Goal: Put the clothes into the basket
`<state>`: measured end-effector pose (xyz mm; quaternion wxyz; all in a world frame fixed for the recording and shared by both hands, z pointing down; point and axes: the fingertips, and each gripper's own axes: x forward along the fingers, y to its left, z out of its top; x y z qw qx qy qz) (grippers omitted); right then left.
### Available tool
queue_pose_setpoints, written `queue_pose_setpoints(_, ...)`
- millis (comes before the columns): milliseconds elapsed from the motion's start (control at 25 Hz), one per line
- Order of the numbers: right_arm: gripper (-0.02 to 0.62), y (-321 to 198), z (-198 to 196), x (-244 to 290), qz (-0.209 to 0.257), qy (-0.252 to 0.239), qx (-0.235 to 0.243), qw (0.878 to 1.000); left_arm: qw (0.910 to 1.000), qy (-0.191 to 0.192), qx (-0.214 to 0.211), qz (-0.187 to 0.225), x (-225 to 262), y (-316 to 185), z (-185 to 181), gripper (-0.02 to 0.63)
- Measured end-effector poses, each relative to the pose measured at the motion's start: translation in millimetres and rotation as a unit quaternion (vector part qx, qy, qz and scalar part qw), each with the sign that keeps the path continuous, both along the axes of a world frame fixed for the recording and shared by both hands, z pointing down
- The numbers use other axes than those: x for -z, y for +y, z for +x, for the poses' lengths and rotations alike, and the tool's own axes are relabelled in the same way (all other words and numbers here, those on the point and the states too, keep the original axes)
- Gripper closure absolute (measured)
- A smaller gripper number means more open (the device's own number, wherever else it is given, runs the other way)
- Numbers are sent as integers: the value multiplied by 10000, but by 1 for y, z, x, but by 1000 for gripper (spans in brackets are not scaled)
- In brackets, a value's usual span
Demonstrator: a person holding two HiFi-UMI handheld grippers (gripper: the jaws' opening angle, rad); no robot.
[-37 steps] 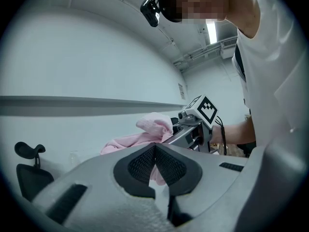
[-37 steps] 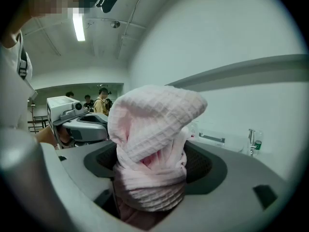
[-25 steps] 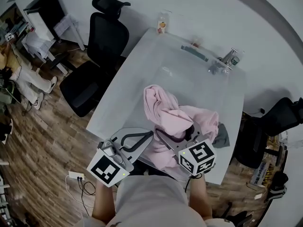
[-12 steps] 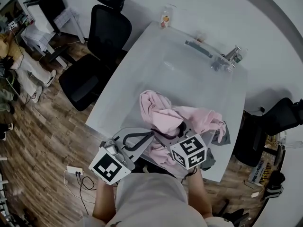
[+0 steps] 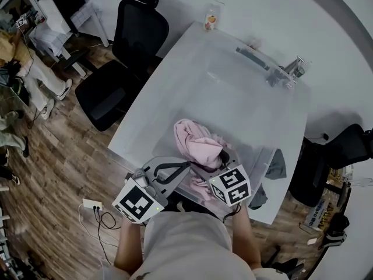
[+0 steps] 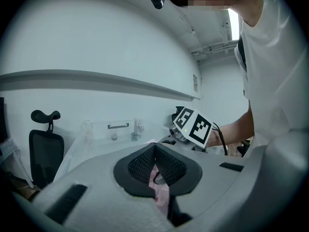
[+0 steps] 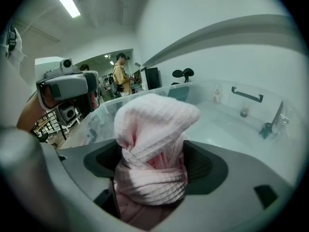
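Between right gripper (image 7: 153,170) jaws: pink garment (image 7: 154,124), waffle-knit, bunched (twisted).

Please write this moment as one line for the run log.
left gripper: shut on pink garment | right gripper: shut on pink garment | garment: bunched near table edge | grey cloth: not held

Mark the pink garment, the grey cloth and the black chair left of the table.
pink garment (image 5: 195,143): head view, its bunched middle.
grey cloth (image 5: 276,165): head view, its upper part.
black chair (image 5: 139,37): head view, its backrest.
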<state>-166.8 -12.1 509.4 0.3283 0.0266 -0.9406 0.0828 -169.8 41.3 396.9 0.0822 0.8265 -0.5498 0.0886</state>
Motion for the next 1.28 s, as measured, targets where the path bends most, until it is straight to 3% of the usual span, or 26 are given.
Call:
queue_pose_setpoints(160,235,1,-6,11,23,-321,-9,9995,9999,-99,-133,14,-6,0,0,600)
queue_pose_setpoints(520,235,9,-5,22,310,-399,213,9985,9999,-41,-154,8,-6,-2,4,600)
queue_pose_setpoints(760,249,8,1,45,477,-821,233,9952,9995,301,51,70,1,-4,2,600)
queue_pose_setpoints(960,425,4,5,81,761,-1552,141,9848,9984,510,110,200,10,-7,0,600)
queue_pose_setpoints(1120,536,4,10,113,664,-2194,53,9734,9969,629,114,464,25,-8,0,600)
queue_pose_setpoints(1280,580,7,17,136,617,-2621,92,9630,9942,741,39,778,41,-9,1,600)
